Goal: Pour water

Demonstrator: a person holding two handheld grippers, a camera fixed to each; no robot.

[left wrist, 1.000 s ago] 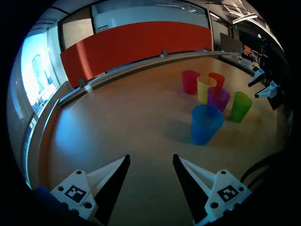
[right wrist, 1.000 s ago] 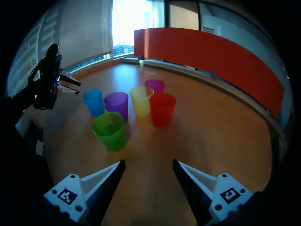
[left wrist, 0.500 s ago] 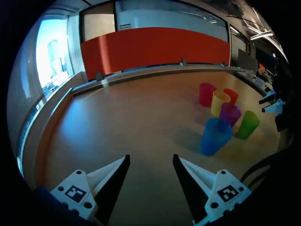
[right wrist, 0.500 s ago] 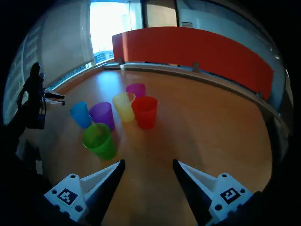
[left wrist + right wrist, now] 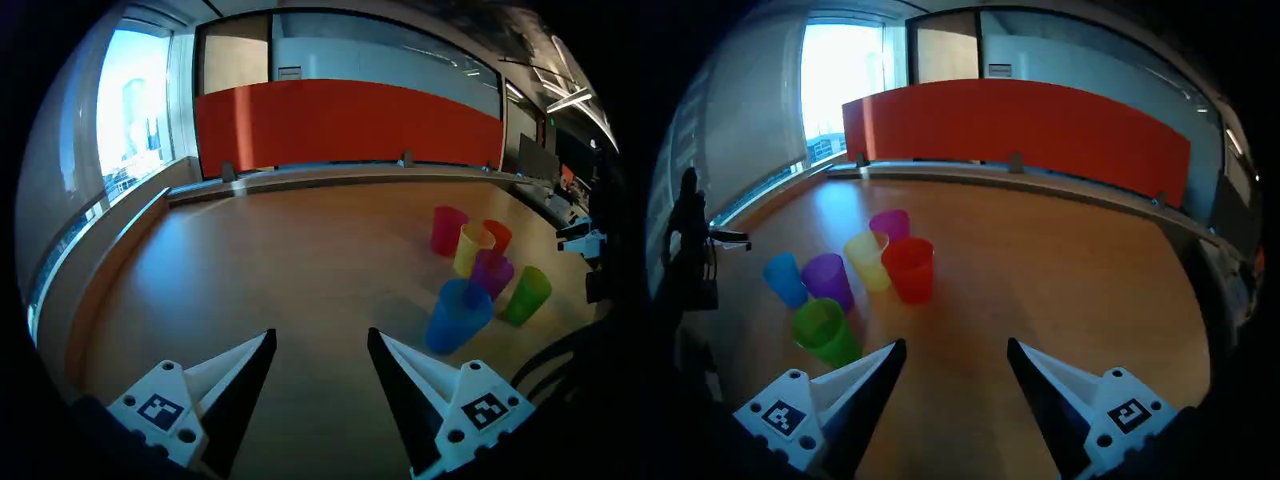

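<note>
Several coloured plastic cups stand grouped on a wooden table [image 5: 264,264]. In the left gripper view the blue cup [image 5: 458,316] is nearest, with purple [image 5: 490,274], green [image 5: 526,295], yellow [image 5: 470,250], red [image 5: 497,237] and magenta [image 5: 447,230] cups behind it, all off to the right. My left gripper [image 5: 320,352] is open and empty. In the right gripper view the green cup [image 5: 825,331] is closest, at lower left, beside the purple cup [image 5: 829,281], blue cup [image 5: 785,279], yellow cup [image 5: 867,261], red cup [image 5: 910,270] and magenta cup [image 5: 890,226]. My right gripper [image 5: 956,356] is open, holding nothing.
A red partition panel [image 5: 352,124] runs along the table's far edge. A bright window [image 5: 840,88] lies beyond it. The other gripper [image 5: 582,240] shows at the right edge of the left gripper view, and the other gripper [image 5: 724,237] at the left edge of the right gripper view.
Both grippers have drawn back and risen, so the cups look smaller and farther off. The cups shifted right in the left gripper view and left in the right gripper view. Jaws stayed open.
</note>
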